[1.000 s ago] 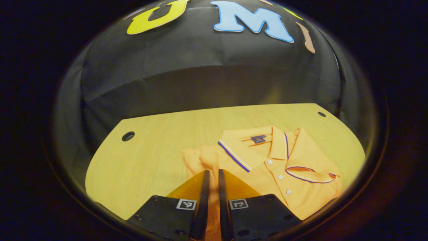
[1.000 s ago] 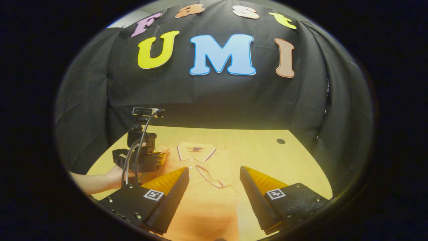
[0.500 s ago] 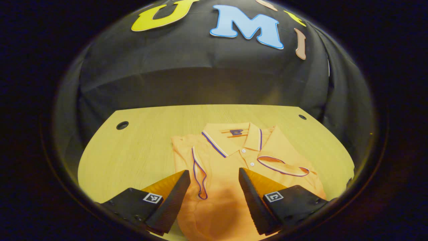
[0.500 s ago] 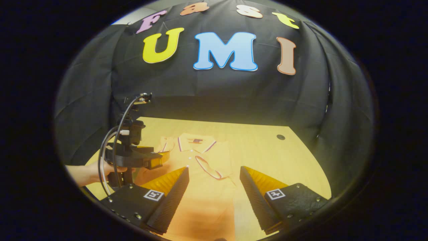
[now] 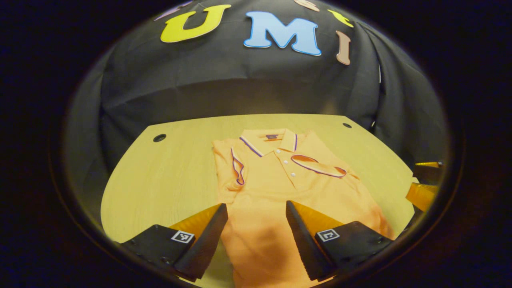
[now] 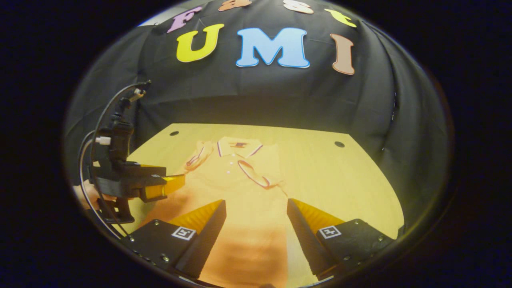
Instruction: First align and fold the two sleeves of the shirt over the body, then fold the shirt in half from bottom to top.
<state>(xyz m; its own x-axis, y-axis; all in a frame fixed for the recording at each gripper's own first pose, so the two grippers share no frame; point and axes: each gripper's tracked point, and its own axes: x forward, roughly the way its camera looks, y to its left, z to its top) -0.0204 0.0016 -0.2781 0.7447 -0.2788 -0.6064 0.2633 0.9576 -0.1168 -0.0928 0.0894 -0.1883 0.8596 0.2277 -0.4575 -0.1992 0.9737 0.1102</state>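
An orange polo shirt (image 5: 276, 188) lies flat on the wooden table (image 5: 168, 180), collar toward the far wall. Its left sleeve (image 5: 237, 170) and right sleeve (image 5: 318, 166), both with blue trim, lie folded inward over the body. My left gripper (image 5: 256, 208) hovers open over the shirt's lower body, with nothing between its fingers. My right gripper (image 6: 256, 202) is also open above the shirt (image 6: 244, 188) near its hem. The left gripper (image 6: 174, 182) is seen at the left in the right gripper view, held by a hand (image 6: 86, 196). The right gripper (image 5: 420, 179) peeks in at the right edge.
The table has small round holes near its far corners (image 5: 159, 138) (image 5: 347, 125). Black cloth walls stand close behind and beside the table. Bare wood lies to the left of the shirt and to its right (image 6: 340, 180).
My left gripper opened and let go of the left sleeve, which now lies over the body. Both grippers drew back toward the shirt's hem.
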